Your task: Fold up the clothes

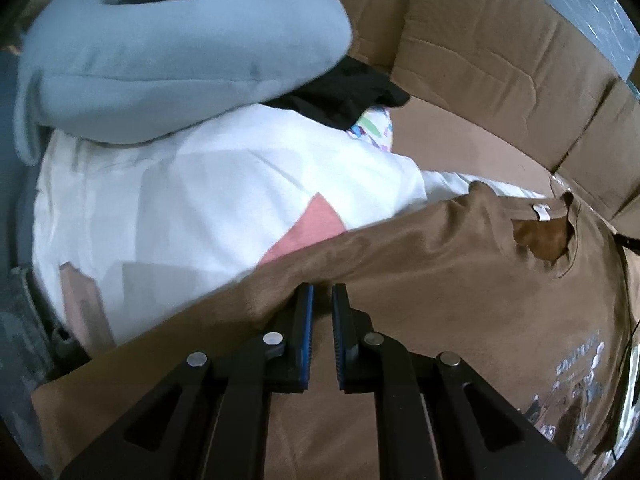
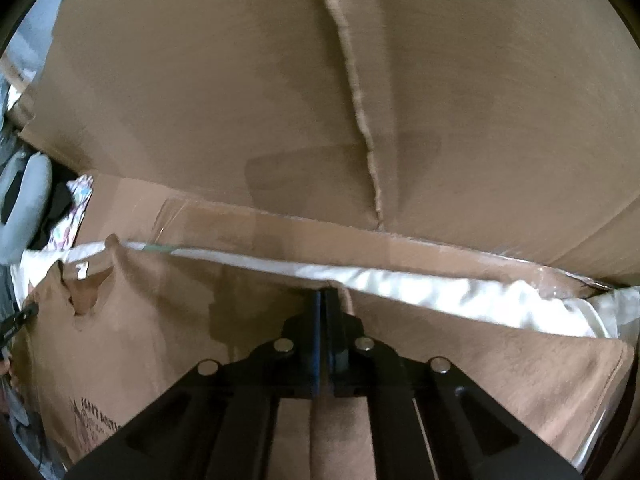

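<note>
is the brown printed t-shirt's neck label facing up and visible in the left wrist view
Yes, the small white neck label shows inside the collar of the brown printed t-shirt.

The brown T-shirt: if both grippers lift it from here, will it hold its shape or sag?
Likely floppy: the brown T-shirt already bunches into folds at the left gripper. It would probably sag between the two grips, since the right gripper pinches only an edge. It looks thin, so probably light and not slippery against the ridged fingers.
</note>
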Tool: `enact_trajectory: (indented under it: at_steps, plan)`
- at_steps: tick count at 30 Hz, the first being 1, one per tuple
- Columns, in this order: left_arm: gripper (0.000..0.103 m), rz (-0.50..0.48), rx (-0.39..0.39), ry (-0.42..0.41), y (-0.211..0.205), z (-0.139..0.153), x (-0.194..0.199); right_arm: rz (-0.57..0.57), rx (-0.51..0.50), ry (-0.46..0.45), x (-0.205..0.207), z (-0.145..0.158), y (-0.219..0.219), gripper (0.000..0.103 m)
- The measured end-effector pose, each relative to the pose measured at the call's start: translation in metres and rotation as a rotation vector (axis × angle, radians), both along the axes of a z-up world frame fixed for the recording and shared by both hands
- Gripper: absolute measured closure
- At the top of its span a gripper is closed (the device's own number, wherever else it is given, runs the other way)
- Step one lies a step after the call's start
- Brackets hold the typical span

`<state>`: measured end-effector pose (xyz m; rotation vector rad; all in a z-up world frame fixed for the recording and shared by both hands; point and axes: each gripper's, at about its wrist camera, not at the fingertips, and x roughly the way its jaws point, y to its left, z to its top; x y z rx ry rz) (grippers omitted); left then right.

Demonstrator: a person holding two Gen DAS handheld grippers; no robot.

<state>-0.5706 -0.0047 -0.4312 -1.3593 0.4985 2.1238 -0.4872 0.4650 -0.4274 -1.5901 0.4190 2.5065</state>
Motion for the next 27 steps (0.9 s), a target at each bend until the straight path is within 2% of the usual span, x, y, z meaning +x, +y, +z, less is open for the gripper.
enact_trajectory:
  at_steps: [3, 8, 16, 27]
  plan:
    - [0.094, 0.016, 0.034, 0.013, -0.006, 0.01, 0.001, -0.037, 0.011, 0.016, 0.001, -0.002, 0.006, 0.103]
    - [0.094, 0.029, 0.055, 0.005, -0.007, 0.008, -0.004, -0.076, 0.017, 0.03, 0.01, -0.002, 0.015, 0.103]
    - [0.094, -0.001, 0.098, 0.014, 0.018, 0.008, 0.004, 0.023, 0.052, 0.08, 0.023, 0.02, -0.011, 0.102]
    - [0.094, -0.089, 0.129, -0.064, 0.08, -0.02, 0.02, 0.118, -0.009, 0.027, -0.011, -0.004, -0.056, 0.102]
